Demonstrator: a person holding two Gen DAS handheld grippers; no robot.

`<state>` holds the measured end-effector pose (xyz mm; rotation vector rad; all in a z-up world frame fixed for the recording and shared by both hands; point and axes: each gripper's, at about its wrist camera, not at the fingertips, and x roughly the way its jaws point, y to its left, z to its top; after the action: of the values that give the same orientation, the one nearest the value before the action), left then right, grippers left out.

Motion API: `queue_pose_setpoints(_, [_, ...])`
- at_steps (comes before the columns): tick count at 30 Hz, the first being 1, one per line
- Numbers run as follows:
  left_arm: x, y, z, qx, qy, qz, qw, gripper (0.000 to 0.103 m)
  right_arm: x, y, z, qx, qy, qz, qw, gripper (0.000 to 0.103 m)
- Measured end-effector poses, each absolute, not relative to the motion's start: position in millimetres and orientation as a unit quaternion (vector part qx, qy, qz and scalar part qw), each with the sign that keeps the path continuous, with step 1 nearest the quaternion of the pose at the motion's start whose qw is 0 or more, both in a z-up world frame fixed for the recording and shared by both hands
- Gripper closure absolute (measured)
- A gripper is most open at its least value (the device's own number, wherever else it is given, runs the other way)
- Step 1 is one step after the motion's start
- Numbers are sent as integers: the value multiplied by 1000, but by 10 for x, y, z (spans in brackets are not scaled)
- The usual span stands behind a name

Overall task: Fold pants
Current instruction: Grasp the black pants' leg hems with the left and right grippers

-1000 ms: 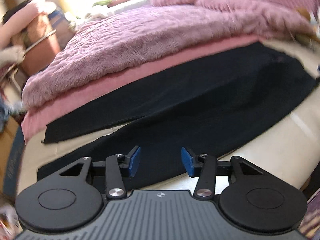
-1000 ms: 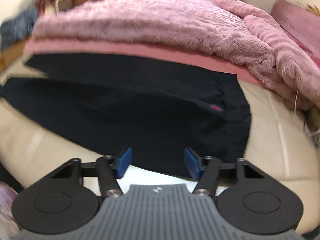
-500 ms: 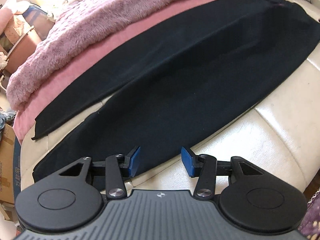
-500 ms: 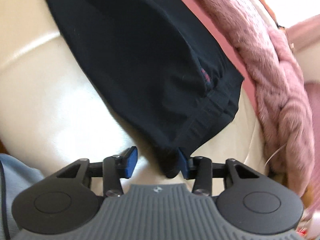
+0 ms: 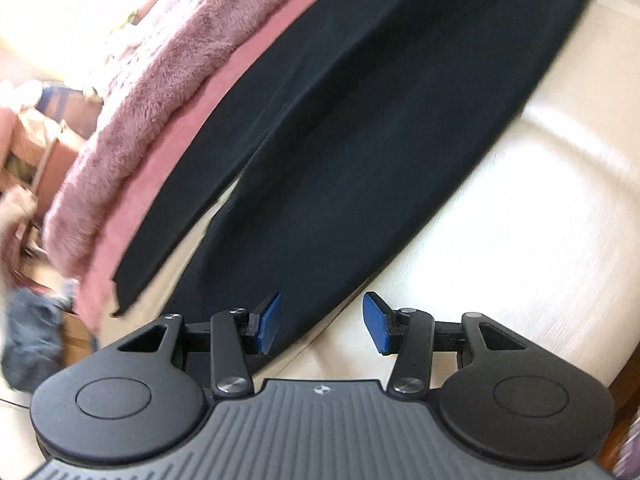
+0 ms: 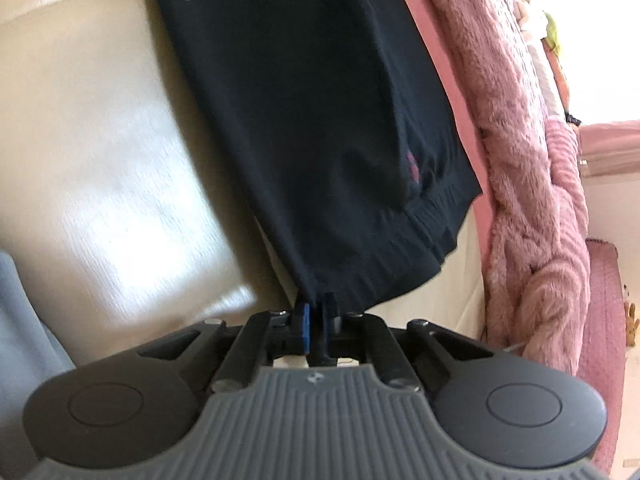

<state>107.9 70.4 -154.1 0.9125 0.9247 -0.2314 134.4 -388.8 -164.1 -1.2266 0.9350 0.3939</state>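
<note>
Black pants [image 5: 360, 128] lie spread on a cream cushioned surface [image 5: 520, 220], legs running toward the lower left in the left wrist view. My left gripper [image 5: 320, 326] stands open just above the near leg's hem end, its blue pads on either side of the cloth edge without pressing it. In the right wrist view the same pants [image 6: 312, 112] show their ribbed waistband [image 6: 400, 252] near the camera. My right gripper [image 6: 318, 320] is shut on the near corner of that waistband, the fabric pinched between the blue pads.
A fluffy mauve blanket [image 5: 152, 92] and a pink sheet [image 5: 172, 152] lie along the far side of the pants; the blanket [image 6: 532, 152] borders them on the right in the right wrist view. Boxes and clutter [image 5: 32, 152] stand at the far left.
Both grippers dropped closer to the pants and rolled. The right gripper's jaws went from open around the waistband corner to shut on it. The left gripper stayed open.
</note>
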Motion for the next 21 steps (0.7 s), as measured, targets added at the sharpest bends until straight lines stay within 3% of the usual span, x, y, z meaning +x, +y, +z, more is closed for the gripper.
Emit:
queue_pose_setpoints(14, [979,823,-1786,572,393,-56,718,49,1262,-4404,-1615,-542,484,104,679,103])
queue_pose_setpoints(21, [1048,848,-1752,523,416,-53,742,92,1125,-4640,-1606,-542,508,83,664,103])
